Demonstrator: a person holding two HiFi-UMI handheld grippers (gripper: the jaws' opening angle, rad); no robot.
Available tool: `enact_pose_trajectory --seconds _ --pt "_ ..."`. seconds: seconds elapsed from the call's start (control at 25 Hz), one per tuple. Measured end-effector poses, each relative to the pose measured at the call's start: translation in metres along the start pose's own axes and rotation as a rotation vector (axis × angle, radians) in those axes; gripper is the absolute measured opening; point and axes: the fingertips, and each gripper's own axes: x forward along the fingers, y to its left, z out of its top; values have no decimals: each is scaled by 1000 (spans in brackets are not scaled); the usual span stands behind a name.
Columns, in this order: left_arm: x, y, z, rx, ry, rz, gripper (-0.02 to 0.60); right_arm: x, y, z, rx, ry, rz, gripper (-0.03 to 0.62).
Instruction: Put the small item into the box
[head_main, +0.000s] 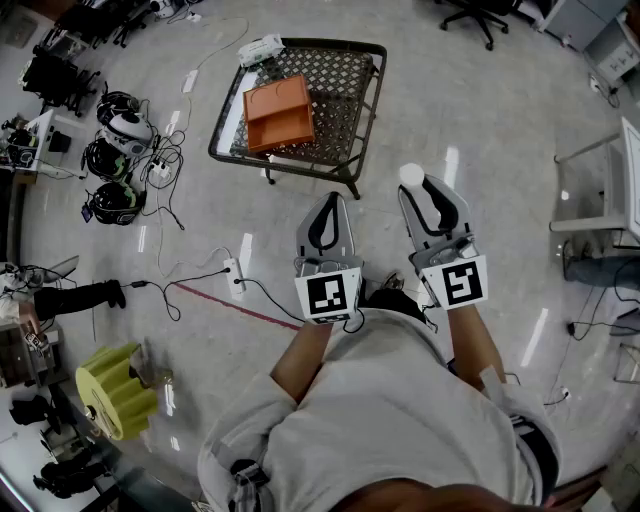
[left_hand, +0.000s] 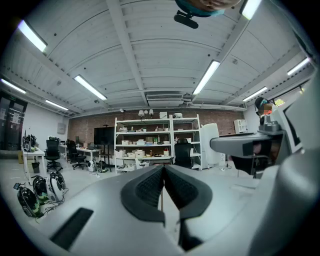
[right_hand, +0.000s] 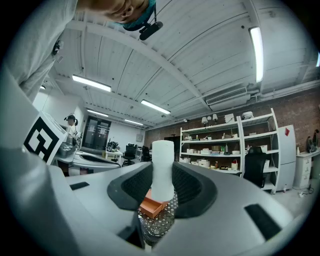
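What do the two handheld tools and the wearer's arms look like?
Left tool and right tool: light grey shells, black ribbed pads. Each carries a white cube with black square markers. Light grey shirt, short sleeves.

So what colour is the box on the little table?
The box is orange, seen best in the head view.

The person wore a light grey, short-sleeved shirt (head_main: 400, 400). Beyond the shirt, the left gripper (head_main: 332, 200) and the right gripper (head_main: 428, 186) were pale grey moulded shells that narrowed away from the shirt, their jaws lined with black ribbed pads. Nearest the shirt, the left cube (head_main: 328, 293) and the right cube (head_main: 455, 282) had white faces with black square markers. A small black camera (right_hand: 150, 30) was worn above the shirt, on the head.
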Motion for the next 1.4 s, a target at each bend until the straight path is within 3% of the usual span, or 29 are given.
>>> enact_pose_trajectory --seconds 0.12,0.44,0.64,0.88,1.4 --pt "-2 -5 -1 -2 4 7 9 -3 2 0 43 6 13 118" --pt "-10 4 -11 -21 18 83 9 6 6 -12 30 -5 82 120" --pt "-14 44 -25 -26 59 131 9 41 29 -14 27 -2 134 120" --pt "4 93 -24 -54 52 177 9 91 48 -13 31 49 194 120" --pt "25 194 -40 -100 67 215 9 190 88 -21 -15 81 248 120"
